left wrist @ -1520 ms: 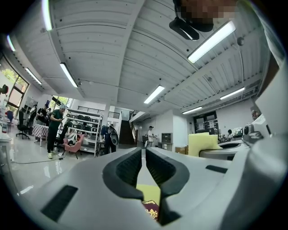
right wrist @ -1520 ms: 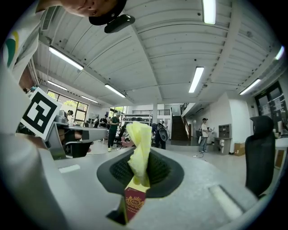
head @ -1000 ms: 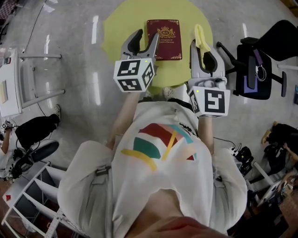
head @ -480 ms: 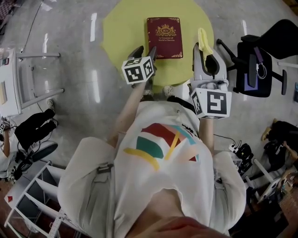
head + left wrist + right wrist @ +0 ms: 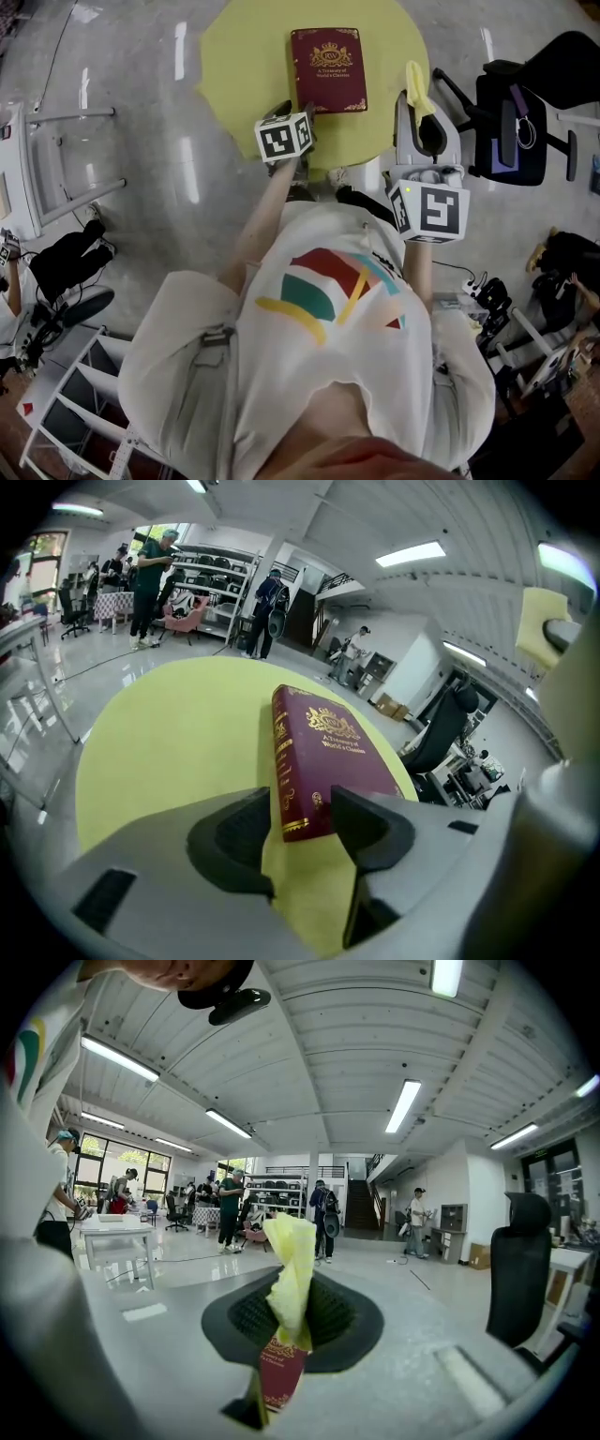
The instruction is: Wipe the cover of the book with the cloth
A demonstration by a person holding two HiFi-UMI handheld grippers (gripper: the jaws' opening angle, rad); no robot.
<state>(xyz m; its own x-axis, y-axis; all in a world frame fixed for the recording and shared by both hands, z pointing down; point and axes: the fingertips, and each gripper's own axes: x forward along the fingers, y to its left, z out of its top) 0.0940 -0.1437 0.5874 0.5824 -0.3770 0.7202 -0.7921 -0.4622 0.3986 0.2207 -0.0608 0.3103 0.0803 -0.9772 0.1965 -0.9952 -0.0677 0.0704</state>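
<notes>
A dark red book (image 5: 327, 67) with gold print lies flat on the round yellow table (image 5: 244, 66). My left gripper (image 5: 296, 109) is low at the book's near left corner. In the left gripper view the book (image 5: 323, 747) runs away from the open left gripper (image 5: 305, 825), with its near corner showing between the jaws and no pad visibly pressing it. My right gripper (image 5: 417, 98) hovers right of the book, shut on a yellow cloth (image 5: 413, 82). The cloth (image 5: 292, 1274) stands up from the right gripper (image 5: 292, 1327), and the book (image 5: 280, 1377) shows below it.
A black office chair (image 5: 514, 131) stands close to the table's right side. White furniture (image 5: 37, 169) stands at the left and a white shelf (image 5: 66, 394) at the lower left. Several people (image 5: 150, 583) are far off in the hall.
My left gripper has dropped and moved forward from above the table edge to the book's near left corner. The right gripper has kept the cloth, shifting slightly.
</notes>
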